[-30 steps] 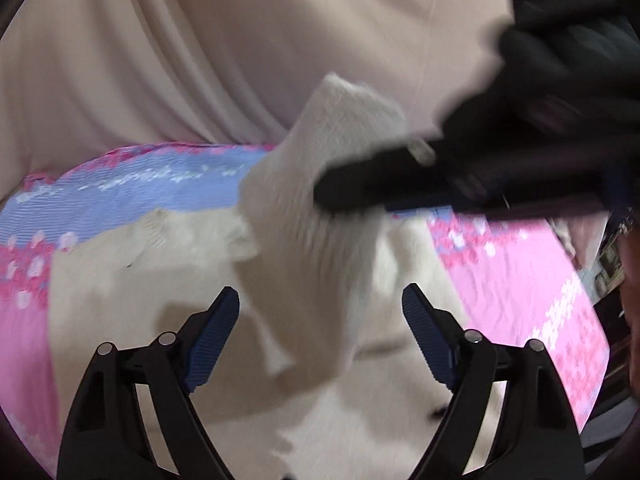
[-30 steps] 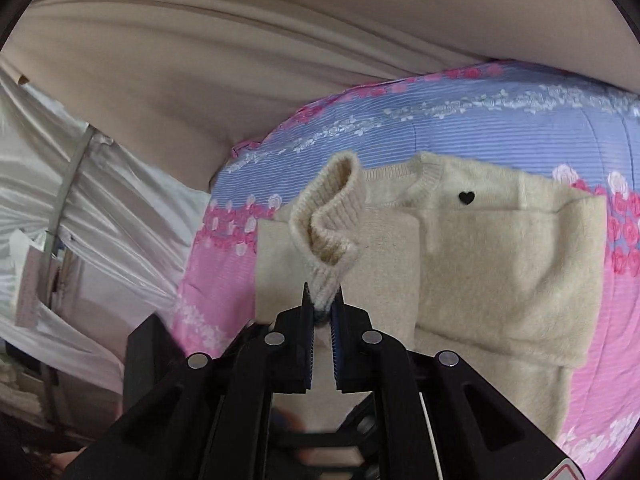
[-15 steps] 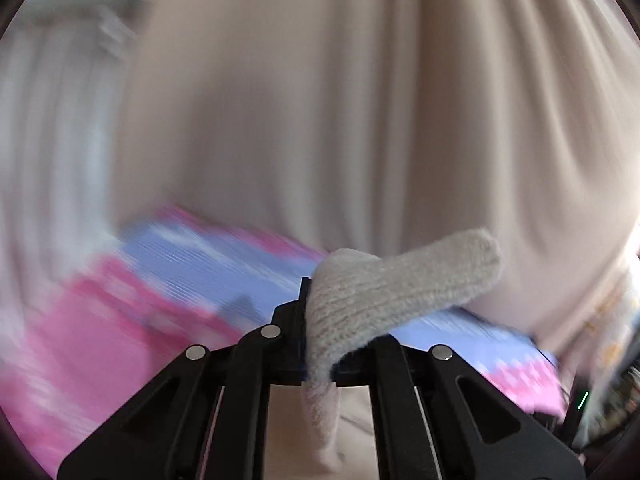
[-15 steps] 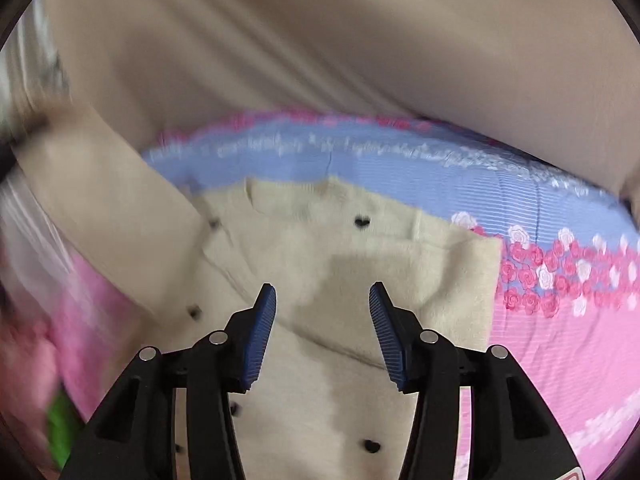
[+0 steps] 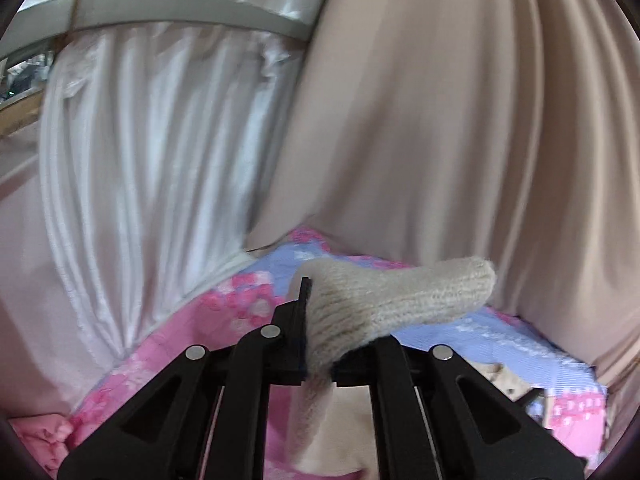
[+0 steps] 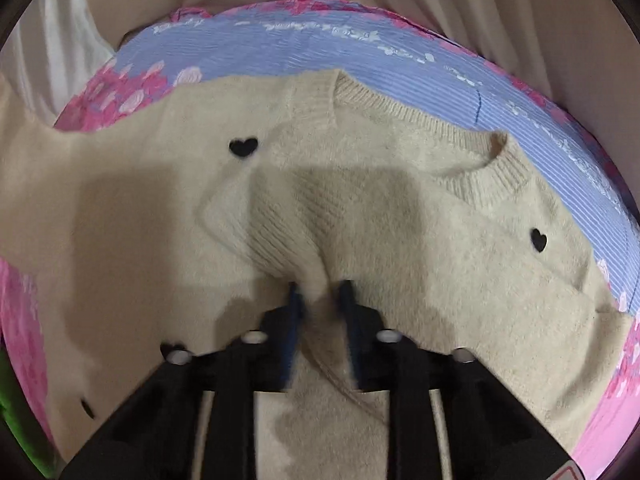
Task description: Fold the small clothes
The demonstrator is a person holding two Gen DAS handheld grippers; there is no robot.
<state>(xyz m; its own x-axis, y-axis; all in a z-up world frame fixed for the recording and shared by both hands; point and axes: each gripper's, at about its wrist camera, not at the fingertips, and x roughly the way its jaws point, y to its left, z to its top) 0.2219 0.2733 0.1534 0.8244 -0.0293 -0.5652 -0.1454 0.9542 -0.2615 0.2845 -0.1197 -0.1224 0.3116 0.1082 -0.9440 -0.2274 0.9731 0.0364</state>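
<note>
A small cream knit cardigan with black heart buttons lies on a pink and blue floral cloth. My left gripper is shut on the ribbed cuff of its sleeve and holds it lifted above the cloth. My right gripper sits low over the cardigan's front, its jaws closed to a narrow gap on a raised fold of knit fabric. The left sleeve stretches off to the left edge in the right wrist view.
A beige curtain and a white satin curtain hang behind the surface. The pink part of the cloth runs to the left edge. Something green shows at the lower left of the right wrist view.
My right gripper let go of the sleeve cuff, opened, then dropped onto the cardigan's front and closed on a fold. My left gripper closed on the cuff and lifted it, swinging left.
</note>
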